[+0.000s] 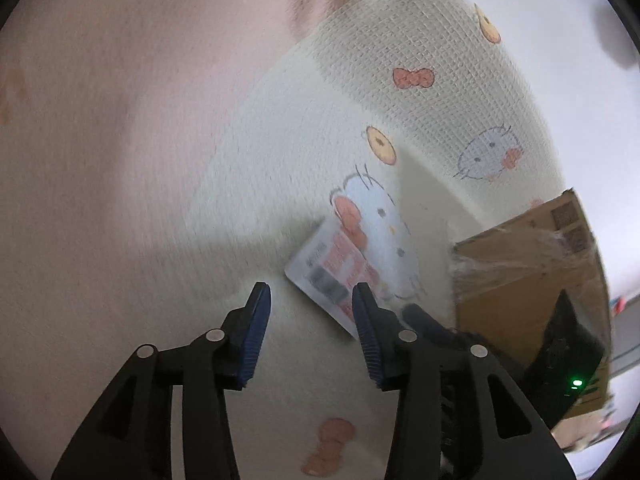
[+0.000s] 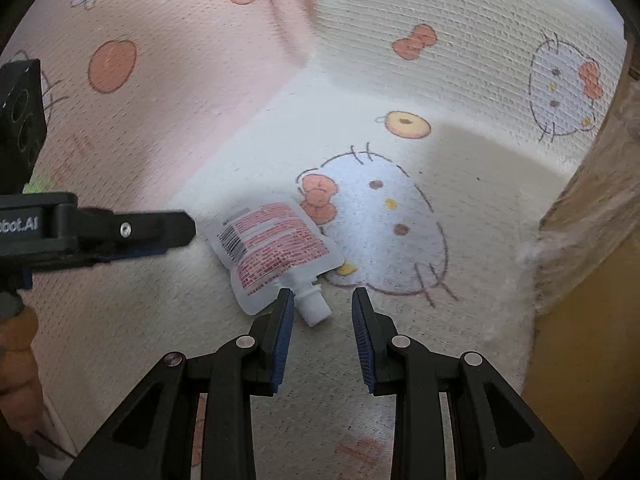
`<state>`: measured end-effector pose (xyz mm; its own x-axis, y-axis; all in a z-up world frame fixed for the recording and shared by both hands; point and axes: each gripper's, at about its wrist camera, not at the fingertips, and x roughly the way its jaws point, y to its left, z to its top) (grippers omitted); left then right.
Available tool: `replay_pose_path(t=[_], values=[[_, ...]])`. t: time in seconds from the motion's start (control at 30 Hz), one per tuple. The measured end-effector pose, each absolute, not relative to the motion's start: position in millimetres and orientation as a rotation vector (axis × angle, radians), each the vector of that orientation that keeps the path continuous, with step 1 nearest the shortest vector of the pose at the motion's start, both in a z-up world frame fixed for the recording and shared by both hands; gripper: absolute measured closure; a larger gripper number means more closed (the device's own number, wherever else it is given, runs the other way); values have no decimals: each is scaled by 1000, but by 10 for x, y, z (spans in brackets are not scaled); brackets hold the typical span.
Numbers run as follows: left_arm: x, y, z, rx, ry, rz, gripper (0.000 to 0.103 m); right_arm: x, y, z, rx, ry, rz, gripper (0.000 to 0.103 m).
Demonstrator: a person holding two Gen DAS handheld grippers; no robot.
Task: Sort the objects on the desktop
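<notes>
Left gripper (image 1: 310, 288): my jaws stand wide apart with only cloth between the blue pads; I have hold of nothing.
Right gripper (image 2: 321, 291): the jaws are parted more narrowly and are empty too; neither pad presses on anything.
Pouch (image 2: 276, 248): the white spouted pouch lies flat on the cloth, red print and barcode up, its capped spout pointing toward my right fingers.
Pouch and right gripper: the cap sits just past the fingertips, close beside the left-hand finger, which overlaps the pouch's lower corner in my view; I cannot tell whether they touch.
Pouch and left gripper: from the right wrist, the left gripper's tip sits just beside the pouch's barcode edge, apart from it.
Printed cloth (image 2: 420, 320): cream and pink fabric with cartoon cat faces, bows and round fruit covers the floor and rises behind like a wall.
Cat face (image 2: 384, 224): this print lies right next to the pouch, which overlaps its bow.
Cardboard box (image 1: 528, 280): a brown box with clear tape stands close on the right, hemming in that side.
In the way: in the left wrist view the right gripper's dark body, with a green light, sits between me and the box.
</notes>
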<state>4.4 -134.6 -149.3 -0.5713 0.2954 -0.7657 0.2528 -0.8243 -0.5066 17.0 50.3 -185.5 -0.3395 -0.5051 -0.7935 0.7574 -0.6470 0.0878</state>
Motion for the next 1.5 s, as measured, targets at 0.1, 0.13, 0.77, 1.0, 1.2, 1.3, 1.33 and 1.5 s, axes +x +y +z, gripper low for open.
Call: replay_pose_path(t=[0.1, 0.13, 0.77, 1.0, 1.2, 1.3, 1.33, 1.5], values=[[-67, -1392, -1503, -1452, -879, 2586, 56, 162, 553, -1826, 1101, 360, -2053, 77], [-113, -1397, -1511, -1453, -870, 2574, 56, 149, 581, -1812, 1114, 338, -2059, 77], [-241, -1404, -1690, -1466, -898, 2485, 56, -1, 688, -1885, 1274, 182, -2134, 77], [-111, -1277, -1684, -1461, -903, 2500, 78, -138, 696, -1859, 1246, 169, -2165, 77], [-31, -1266, -1616, -1446, -859, 2552, 78, -95, 834, -1857, 1295, 70, -2115, 77], [3, -1275, -1578, -1410, -845, 2568, 70, -23, 845, -1837, 1276, 48, -2100, 77], [0, -1281, -1579, -1409, -849, 2570, 66, -1, 833, -1830, 1266, 53, -2096, 77], [-69, -1343, -1680, -1408, -983, 2500, 64, 100, 717, -1860, 1253, 92, -2030, 77]])
